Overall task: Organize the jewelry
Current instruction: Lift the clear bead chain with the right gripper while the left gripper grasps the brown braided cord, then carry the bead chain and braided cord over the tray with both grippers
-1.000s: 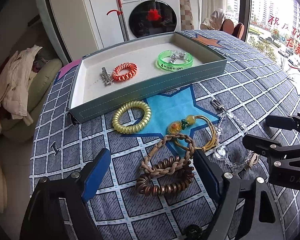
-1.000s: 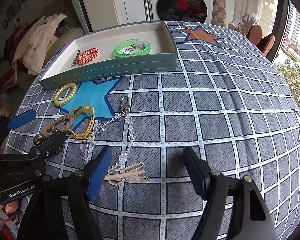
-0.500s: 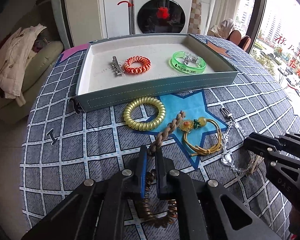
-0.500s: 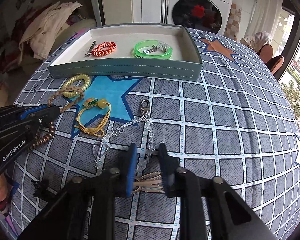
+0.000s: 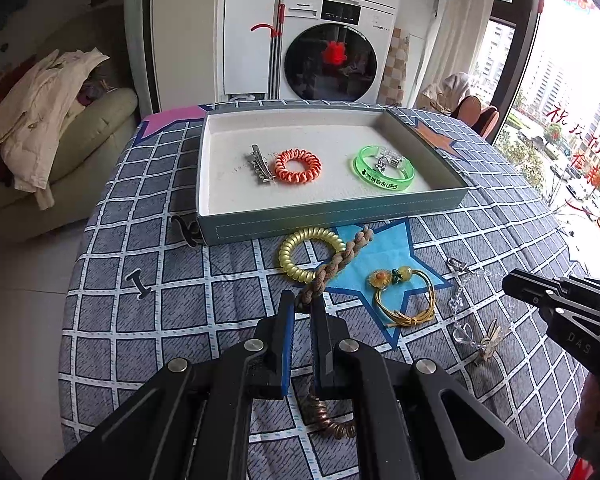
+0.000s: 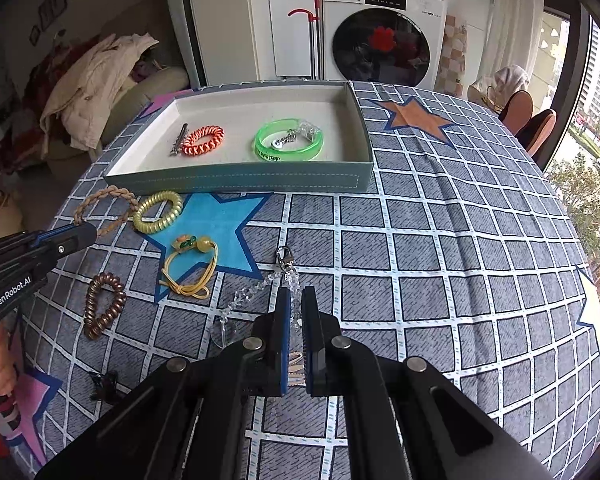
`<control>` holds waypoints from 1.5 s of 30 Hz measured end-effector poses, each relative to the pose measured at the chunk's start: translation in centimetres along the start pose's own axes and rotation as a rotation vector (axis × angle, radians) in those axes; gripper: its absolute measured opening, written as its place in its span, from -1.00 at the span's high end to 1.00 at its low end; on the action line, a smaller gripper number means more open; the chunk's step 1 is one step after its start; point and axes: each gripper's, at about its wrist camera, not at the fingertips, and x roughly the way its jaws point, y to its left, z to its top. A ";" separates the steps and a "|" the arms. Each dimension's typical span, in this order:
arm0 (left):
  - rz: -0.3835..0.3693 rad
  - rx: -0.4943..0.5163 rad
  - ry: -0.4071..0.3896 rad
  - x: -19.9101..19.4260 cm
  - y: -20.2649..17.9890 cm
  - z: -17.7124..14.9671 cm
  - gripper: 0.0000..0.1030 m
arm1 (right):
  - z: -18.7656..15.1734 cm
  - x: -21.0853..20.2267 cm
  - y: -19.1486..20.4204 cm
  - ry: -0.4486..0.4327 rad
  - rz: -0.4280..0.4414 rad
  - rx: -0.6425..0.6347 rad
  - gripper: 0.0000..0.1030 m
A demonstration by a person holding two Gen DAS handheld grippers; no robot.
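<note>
Both hand-held grippers clenched and lifted: left point(image 5: 300, 312) grasping braided cord point(image 5: 334, 266), right point(image 6: 295, 300) crystal chain point(image 6: 260, 286).

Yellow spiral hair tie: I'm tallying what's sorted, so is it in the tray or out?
Out. The yellow spiral hair tie lies on the tablecloth, before the tray.

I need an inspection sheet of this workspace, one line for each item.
Surface: checked tablecloth with star patches.
Job's things: tray holds orange coil tie, hair clip, green bangle; outside it, yellow coil tie, yellow cord bracelet, brown coil tie.
Clutter: nothing seen.
Grippers: left tool shut on braided band; right tool shut on crystal chain.
Cables: nothing seen.
Surroundings: washing machine, sofa with clothes.
</note>
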 end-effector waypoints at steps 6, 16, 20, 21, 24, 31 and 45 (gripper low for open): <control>0.001 -0.017 -0.015 -0.5 0.6 0.4 0.47 | 0.9 -0.7 -0.1 -0.013 0.019 0.011 0.89; -0.008 -0.036 -0.046 -1.1 1.6 1.5 0.47 | 3.5 -2.2 0.4 -0.052 0.063 0.010 0.89; -0.003 -0.037 -0.055 -1.0 1.9 2.3 0.47 | 5.2 -2.5 1.0 -0.071 0.074 -0.006 0.89; 0.000 -0.036 -0.059 -0.9 2.0 2.6 0.47 | 5.6 -2.5 1.1 -0.075 0.079 -0.009 0.89; 0.003 -0.037 -0.069 -0.8 2.4 3.5 0.47 | 7.4 -2.5 1.5 -0.092 0.100 -0.015 0.89; 0.017 -0.021 -0.081 0.1 2.7 5.9 0.47 | 11.1 -1.3 2.6 -0.113 0.136 -0.025 0.89; 0.071 -0.013 -0.056 5.4 3.4 11.1 0.47 | 16.1 5.4 4.1 -0.087 0.184 -0.020 0.89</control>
